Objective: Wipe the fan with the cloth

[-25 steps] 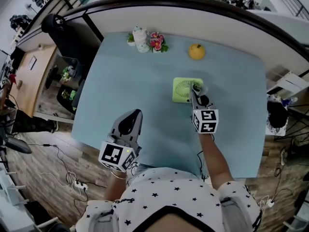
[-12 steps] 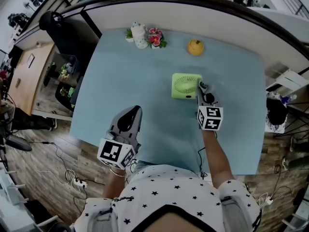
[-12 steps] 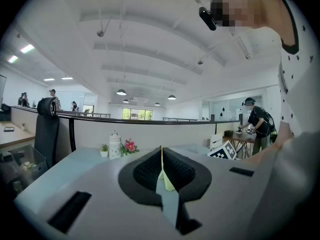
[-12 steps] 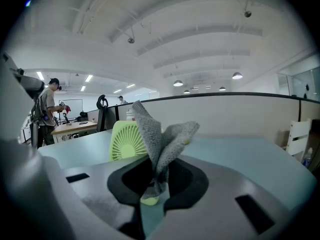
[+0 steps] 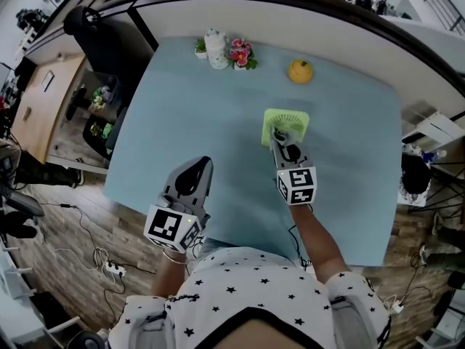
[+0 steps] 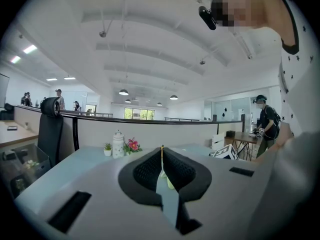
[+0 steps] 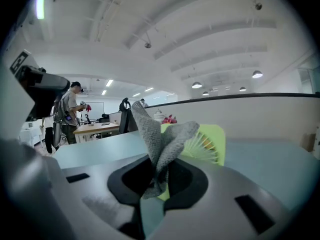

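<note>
**Cloth at the fan, wipe under way**

We have the grey cloth (image 7: 161, 134) pinched in the right hand-held gripper (image 7: 156, 176). Its jaws are closed on the lower fold, and the rest of the cloth stands up ahead of them. The green fan (image 5: 289, 124) sits on the counter (image 5: 349, 187) directly ahead of those jaws. In the head view the jaw tips reach the fan's near-left edge, though we cannot confirm that the cloth touches it. The left hand-held gripper (image 5: 195, 173) hangs by the counter's near edge, well apart from the fan, with its jaws together and nothing between them. We judge the wiping to be in progress. No dust shows, so we cannot tell how much of the grille is left. We can read no brand or label on the fan or cloth, only square markers on the grippers' cubes.
</note>
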A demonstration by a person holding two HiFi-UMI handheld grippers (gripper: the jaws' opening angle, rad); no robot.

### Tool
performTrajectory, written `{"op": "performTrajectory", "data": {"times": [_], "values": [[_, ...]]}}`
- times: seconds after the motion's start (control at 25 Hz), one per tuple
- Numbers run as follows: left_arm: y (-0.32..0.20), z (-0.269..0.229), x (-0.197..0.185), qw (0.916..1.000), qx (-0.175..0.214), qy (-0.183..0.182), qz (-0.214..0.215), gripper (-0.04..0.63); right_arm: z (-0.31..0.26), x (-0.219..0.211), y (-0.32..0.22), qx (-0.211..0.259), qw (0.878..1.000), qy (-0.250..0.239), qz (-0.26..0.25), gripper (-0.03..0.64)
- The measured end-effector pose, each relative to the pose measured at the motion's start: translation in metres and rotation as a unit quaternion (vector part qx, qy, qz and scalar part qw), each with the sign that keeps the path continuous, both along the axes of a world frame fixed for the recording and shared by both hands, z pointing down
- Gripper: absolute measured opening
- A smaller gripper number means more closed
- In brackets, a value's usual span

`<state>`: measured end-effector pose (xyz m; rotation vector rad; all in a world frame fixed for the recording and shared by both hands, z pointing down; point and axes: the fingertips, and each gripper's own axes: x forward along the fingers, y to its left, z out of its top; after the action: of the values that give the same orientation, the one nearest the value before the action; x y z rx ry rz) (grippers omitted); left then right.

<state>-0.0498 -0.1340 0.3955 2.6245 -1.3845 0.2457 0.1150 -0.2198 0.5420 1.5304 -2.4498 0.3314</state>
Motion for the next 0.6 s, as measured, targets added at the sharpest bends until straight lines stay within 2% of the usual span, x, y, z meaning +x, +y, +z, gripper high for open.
{"op": "performTrajectory", "data": {"times": [0.2, 0.6], "values": [[0.003, 0.001, -0.012, 0.9999, -0.003, -0.004, -0.013, 0.032, 0.028, -0.028, 0.005, -0.024, 0.999, 0.028, -0.026, 0.044], [0.010, 0.000, -0.031, 0.9993, -0.006, -0.012, -0.035, 0.032, 0.061, -0.024, -0.003, -0.051, 0.997, 0.054, -0.004, 0.044]]}}
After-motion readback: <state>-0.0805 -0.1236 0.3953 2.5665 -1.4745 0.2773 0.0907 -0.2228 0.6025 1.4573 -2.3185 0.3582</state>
